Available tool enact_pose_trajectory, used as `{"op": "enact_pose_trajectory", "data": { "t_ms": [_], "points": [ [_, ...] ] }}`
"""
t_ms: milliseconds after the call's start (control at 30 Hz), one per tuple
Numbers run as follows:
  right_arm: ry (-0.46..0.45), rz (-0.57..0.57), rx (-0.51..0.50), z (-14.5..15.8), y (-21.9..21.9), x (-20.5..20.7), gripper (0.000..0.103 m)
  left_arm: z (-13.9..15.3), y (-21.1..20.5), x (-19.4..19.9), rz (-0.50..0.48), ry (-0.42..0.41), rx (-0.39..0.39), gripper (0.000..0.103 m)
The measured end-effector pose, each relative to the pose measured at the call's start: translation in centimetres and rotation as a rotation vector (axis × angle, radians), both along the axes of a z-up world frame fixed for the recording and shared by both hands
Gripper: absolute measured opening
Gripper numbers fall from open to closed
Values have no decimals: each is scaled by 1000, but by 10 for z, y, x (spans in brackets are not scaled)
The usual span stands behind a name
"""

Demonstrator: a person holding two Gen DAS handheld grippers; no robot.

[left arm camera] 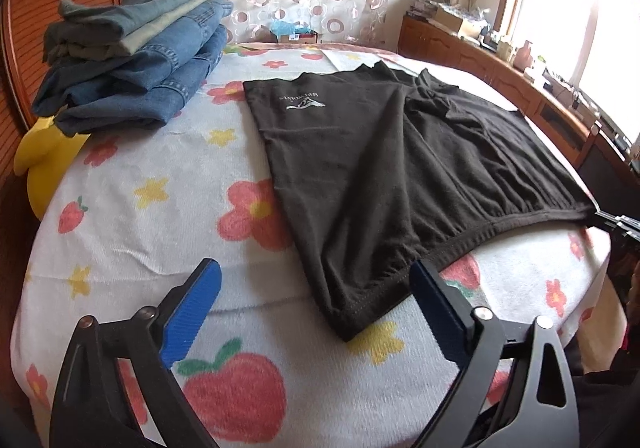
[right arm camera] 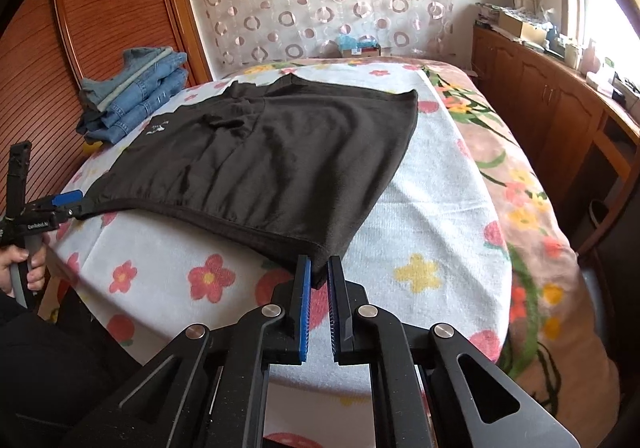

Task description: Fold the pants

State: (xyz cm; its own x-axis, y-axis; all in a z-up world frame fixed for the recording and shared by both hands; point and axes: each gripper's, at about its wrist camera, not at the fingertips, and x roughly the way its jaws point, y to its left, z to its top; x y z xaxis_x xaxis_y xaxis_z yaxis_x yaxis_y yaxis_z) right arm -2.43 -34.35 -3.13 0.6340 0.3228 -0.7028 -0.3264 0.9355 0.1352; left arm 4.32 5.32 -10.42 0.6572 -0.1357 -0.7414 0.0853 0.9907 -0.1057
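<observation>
The dark brown pants point(left arm camera: 400, 175) are lying flat on the flower-print towel point(left arm camera: 160, 215) covering the bed, filling the middle of the left wrist view, waistband toward the camera and legs stretching toward 12 o'clock. The left claw point(left arm camera: 316, 288) is standing wide, its blue pads point(left arm camera: 192, 312) apart at either side of the waistband's near corner, not pressing it. The right claw point(right arm camera: 319, 268) is pinching narrow on the other waistband corner, cloth tucked between its pads, at 6 o'clock of the pants in the right wrist view. A stack of folded jeans point(left arm camera: 132, 59) is sitting at 10 o'clock of the pants, well apart. At 9 o'clock in the right wrist view, a hand point(right arm camera: 24, 272) is gripping the left claw's handle.
</observation>
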Motion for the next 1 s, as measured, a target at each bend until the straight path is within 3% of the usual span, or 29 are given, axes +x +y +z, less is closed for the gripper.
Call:
{"op": "enact_pose_trajectory", "data": {
  "t_ms": [267,500,800,1000],
  "points": [
    [-48,-8,8,15,11,1,15,5,5,-15,-3,-15,-36,77],
    [-115,-2,24,22,26,2,41,8,4,-20,-2,-34,-40,57],
    [-129,13,32,8,42,13,46,1,-1,-20,-8,-32,-5,42],
    [-120,18,47,4,47,17,48,2,-7,-20,-47,-38,-20,13]
  ]
}}
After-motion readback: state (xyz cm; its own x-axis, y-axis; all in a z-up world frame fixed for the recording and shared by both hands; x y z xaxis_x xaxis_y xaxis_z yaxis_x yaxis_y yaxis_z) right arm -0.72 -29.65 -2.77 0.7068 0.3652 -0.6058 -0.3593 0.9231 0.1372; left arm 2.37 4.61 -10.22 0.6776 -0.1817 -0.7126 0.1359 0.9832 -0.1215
